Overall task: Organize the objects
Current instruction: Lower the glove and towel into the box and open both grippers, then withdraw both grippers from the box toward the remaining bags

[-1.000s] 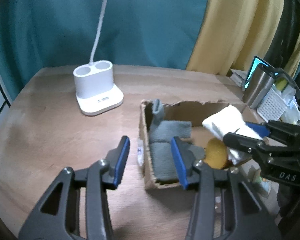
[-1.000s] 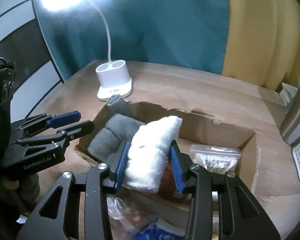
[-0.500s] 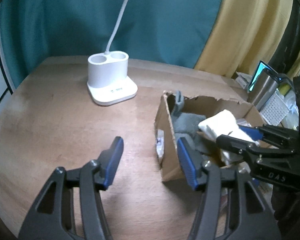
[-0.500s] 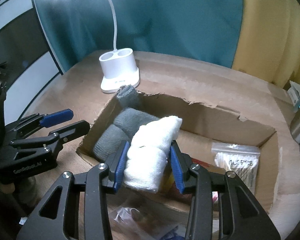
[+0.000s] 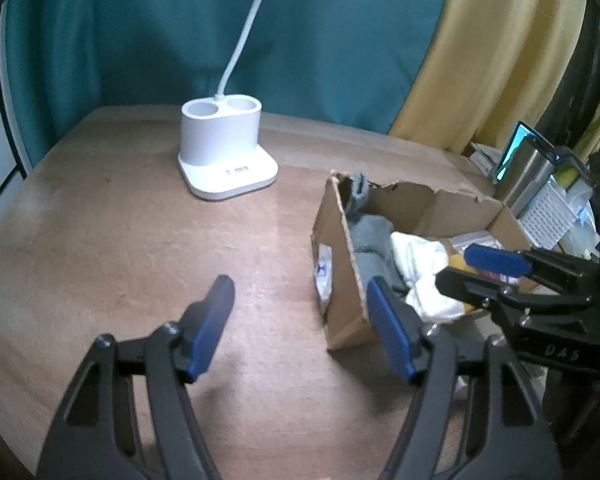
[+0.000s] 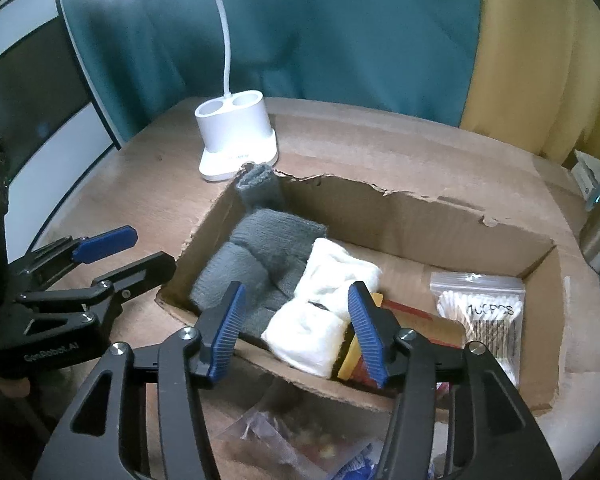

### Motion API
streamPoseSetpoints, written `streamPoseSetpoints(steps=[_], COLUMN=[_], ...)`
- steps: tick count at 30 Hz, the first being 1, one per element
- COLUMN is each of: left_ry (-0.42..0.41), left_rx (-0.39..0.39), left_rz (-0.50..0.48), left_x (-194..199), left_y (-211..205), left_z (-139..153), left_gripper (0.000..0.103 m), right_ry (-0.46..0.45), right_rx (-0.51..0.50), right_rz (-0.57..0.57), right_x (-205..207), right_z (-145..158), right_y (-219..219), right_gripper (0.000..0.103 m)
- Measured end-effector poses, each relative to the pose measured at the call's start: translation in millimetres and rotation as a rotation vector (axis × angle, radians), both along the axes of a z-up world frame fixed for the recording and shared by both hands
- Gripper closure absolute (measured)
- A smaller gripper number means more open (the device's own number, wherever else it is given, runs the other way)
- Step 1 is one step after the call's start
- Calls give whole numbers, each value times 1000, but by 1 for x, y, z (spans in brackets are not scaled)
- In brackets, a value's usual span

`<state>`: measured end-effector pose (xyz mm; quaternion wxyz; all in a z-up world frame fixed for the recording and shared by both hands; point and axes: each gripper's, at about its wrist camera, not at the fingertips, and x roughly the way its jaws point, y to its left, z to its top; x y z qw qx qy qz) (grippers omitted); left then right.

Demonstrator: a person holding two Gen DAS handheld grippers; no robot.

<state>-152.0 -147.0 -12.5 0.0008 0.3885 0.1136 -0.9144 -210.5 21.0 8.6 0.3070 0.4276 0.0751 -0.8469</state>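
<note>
The right gripper (image 6: pixel 296 320) hangs with its jaws spread wide and empty just above the white cloth (image 6: pixel 324 304), which lies folded in the cardboard box (image 6: pixel 420 220) beside the grey cloths (image 6: pixel 256 256) packed at the box's left end. At the box's right end lies a bag of cotton swabs (image 6: pixel 480 316). The left gripper (image 5: pixel 300 320) is spread open too, holding nothing, over the table (image 5: pixel 120 220) just outside the box's left wall, with the white lamp base (image 5: pixel 224 148) near the table's far edge.

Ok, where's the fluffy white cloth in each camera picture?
Left wrist: the white cloth is right of center, in the cardboard box beside the grey cloth.
Right wrist: white cloth sits low center, between the open right gripper fingers.
Shared landmark: the white lamp base.
</note>
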Motion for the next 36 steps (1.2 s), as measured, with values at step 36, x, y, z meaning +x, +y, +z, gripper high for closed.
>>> streamPoseSetpoints(steps=[36], left_ry=[25], left_rx=[0], left_rz=[-93], left_x=[34], left_y=[85], left_z=[17], left_gripper=[20], right_ry=[60], right_rx=[-54], right_rz=[-167], right_x=[47], right_z=[19], right_y=[112], right_gripper=[35])
